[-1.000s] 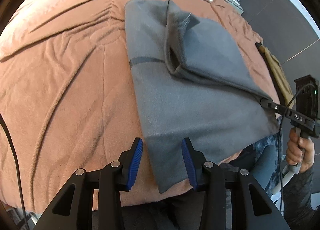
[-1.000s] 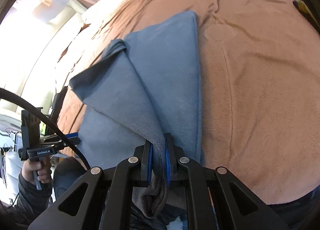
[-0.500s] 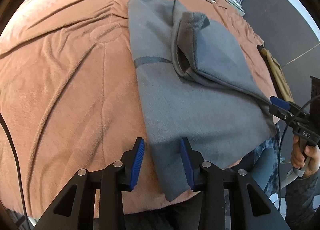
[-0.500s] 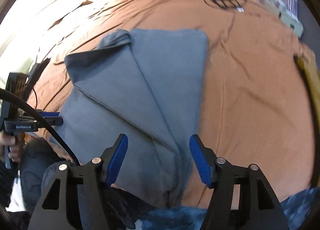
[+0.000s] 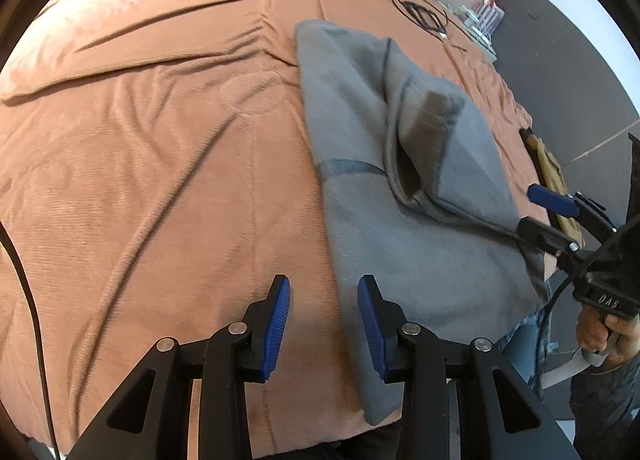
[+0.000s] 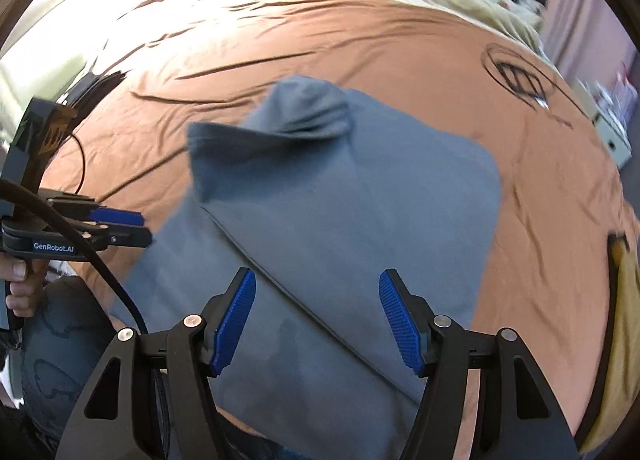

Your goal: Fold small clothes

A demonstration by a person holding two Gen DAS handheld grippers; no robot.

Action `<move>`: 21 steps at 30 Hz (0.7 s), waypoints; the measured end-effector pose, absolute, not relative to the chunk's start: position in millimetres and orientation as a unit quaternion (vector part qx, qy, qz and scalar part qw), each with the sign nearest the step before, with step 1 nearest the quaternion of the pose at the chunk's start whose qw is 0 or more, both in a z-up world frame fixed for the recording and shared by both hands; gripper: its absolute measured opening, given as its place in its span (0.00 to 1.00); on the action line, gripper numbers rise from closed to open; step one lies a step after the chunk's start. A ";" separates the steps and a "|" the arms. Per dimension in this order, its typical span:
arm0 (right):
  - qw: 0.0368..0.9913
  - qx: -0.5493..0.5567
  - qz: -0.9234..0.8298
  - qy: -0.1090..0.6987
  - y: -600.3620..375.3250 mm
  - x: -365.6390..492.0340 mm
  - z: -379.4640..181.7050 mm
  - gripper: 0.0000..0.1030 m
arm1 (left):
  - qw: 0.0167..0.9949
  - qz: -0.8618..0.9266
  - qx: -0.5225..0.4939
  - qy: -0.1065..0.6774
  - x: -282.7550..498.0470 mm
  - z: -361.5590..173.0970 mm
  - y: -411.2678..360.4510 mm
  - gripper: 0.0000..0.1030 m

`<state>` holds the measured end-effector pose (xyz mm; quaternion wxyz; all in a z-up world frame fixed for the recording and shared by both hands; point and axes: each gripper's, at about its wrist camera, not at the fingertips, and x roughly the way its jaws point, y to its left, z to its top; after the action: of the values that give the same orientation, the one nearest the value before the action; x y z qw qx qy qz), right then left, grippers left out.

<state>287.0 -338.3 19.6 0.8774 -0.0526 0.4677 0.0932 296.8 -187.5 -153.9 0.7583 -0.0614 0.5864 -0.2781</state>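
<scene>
Between the blue pads of the right gripper (image 6: 316, 316) nothing is being held: its jaws are standing wide apart above the grey garment (image 6: 344, 228), having just been opening within the past second, with the cloth lying below them and not pressed. Over the near-left edge of the same garment (image 5: 400, 228), the left gripper (image 5: 323, 324) is hovering with its jaws partly apart and empty; the edge of the cloth is showing in the gap, while its left pad is showing against the bare bedspread (image 5: 160, 164). The garment is lying flat on the rust-brown bedspread (image 6: 400, 52), one flap folded diagonally across its body and a bunched corner rising at the far end. A hand (image 5: 604, 330) is gripping the right gripper's handle at the right edge of the left wrist view; another hand (image 6: 18, 284) is gripping the left gripper's handle at the left edge of the right wrist view. A coiled black cable (image 6: 516, 76) is resting on the bedspread well beyond the garment. A mustard-yellow cloth (image 6: 624, 300) is lying at the bed's right edge.
</scene>
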 end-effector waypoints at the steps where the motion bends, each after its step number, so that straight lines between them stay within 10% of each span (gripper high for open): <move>1: 0.875 -0.061 0.099 0.470 -330.9 291.9 18.7 0.61 | 0.759 -0.278 -0.066 0.585 298.2 -153.6 -183.6 0.37; 21: 0.843 -0.178 0.098 0.498 -247.8 367.1 -41.0 0.53 | 0.759 -0.268 -0.118 0.582 312.6 -157.7 -141.5 0.37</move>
<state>367.1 -247.8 -41.0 0.8430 -0.1776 0.4981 0.0981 312.6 -141.5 -157.7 0.7588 -0.1180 0.5817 -0.2681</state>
